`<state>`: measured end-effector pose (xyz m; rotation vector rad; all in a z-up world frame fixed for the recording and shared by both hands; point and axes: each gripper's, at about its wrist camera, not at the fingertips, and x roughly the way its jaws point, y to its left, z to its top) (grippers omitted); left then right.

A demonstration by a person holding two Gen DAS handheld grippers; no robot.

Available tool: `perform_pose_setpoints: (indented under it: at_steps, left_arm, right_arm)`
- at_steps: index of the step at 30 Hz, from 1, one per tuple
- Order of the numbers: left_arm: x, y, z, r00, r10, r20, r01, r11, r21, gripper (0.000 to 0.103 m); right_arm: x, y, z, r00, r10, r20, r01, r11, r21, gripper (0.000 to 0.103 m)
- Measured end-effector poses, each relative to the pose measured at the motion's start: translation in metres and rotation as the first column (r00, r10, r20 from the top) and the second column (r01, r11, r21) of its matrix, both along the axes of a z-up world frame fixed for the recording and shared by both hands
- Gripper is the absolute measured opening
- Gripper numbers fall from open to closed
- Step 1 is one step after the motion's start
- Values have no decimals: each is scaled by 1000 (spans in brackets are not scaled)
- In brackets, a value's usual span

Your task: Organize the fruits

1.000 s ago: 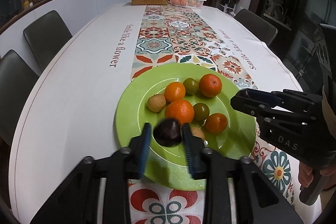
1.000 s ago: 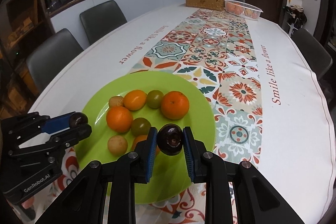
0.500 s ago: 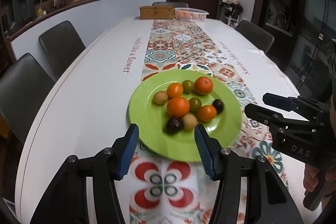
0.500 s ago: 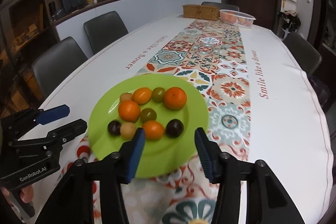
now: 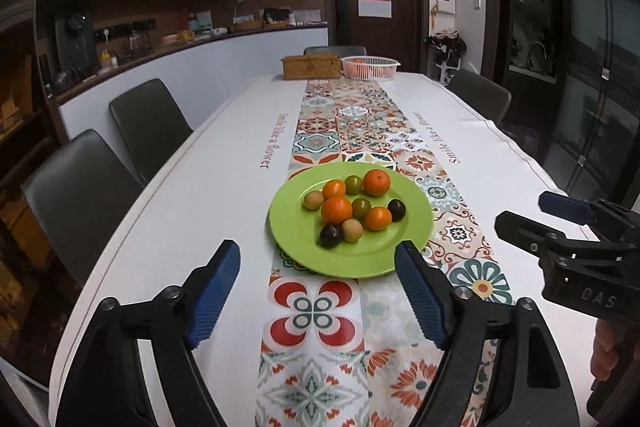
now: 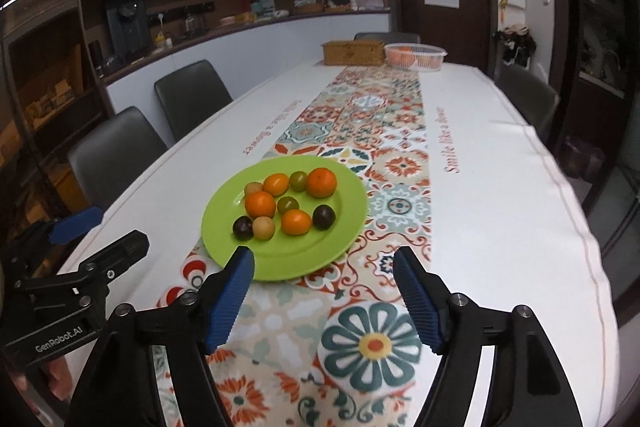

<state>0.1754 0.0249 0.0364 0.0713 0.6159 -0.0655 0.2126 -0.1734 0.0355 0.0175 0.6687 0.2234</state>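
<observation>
A green plate (image 5: 416, 227) (image 6: 348, 223) on the patterned table runner holds several fruits: oranges, green and tan ones, and two dark plums. One plum (image 5: 330, 235) (image 6: 243, 228) lies at the plate's near left, the other plum (image 5: 397, 209) (image 6: 323, 217) at its right. My left gripper (image 5: 318, 291) is open and empty, held back from the plate's near edge. My right gripper (image 6: 324, 297) is open and empty, also short of the plate. Each gripper shows in the other's view, the right gripper (image 5: 532, 215) at the right and the left gripper (image 6: 106, 233) at the left.
A long white table (image 5: 224, 187) carries the runner. At its far end stand a wicker box (image 5: 310, 66) and a white basket of oranges (image 5: 370, 67). Dark chairs (image 5: 148, 123) line the left side and another chair (image 5: 478, 95) the right. Counter and shelves lie behind.
Both grippers let go of their dark plums onto the plate, opened wide, and pulled back and up away from the plate.
</observation>
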Motion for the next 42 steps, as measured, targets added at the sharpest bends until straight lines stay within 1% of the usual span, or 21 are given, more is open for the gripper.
perform_pose_setpoints:
  at_steps: [4,6,9,13,17,20,24,32,35,42]
  left_arm:
    - [-18,-4,4,1000,9,24,-9,1000,10,85]
    - [-28,-5,5,1000,9,29,-9,1000,3,86]
    - [-41,-7,7,999,15,37,-14,1000,-8,90]
    - [-57,-9,10,999,28,38,-27,1000,-16,91]
    - [-72,-10,15,998,34,48,-33,999,-21,94]
    - [-82,-12,19,998,31,63,-30,1000,-6,97]
    - [-90,-13,23,997,34,73,-34,999,1,98]
    - [-104,-16,31,995,34,98,-36,999,14,100]
    - [-108,-19,35,994,27,109,-29,999,18,102]
    - [-115,-23,41,991,20,129,-24,999,32,103]
  right_arm:
    - [-27,-3,11,999,-12,51,13,1000,-28,79]
    - [-40,-5,15,997,-15,77,19,999,-48,81]
    - [-55,-6,19,995,-17,98,24,998,-64,83]
    - [-74,-11,23,993,-19,118,27,997,-66,85]
    - [-86,-14,25,992,-25,120,32,998,-61,85]
    - [-96,-15,26,991,-23,130,31,998,-61,85]
    - [-107,-15,27,991,-13,135,21,998,-56,88]
    - [-121,-16,30,988,-8,152,17,998,-52,88]
    - [-126,-18,32,988,-15,154,22,999,-44,88]
    - [-136,-23,38,985,-31,171,39,998,-43,88]
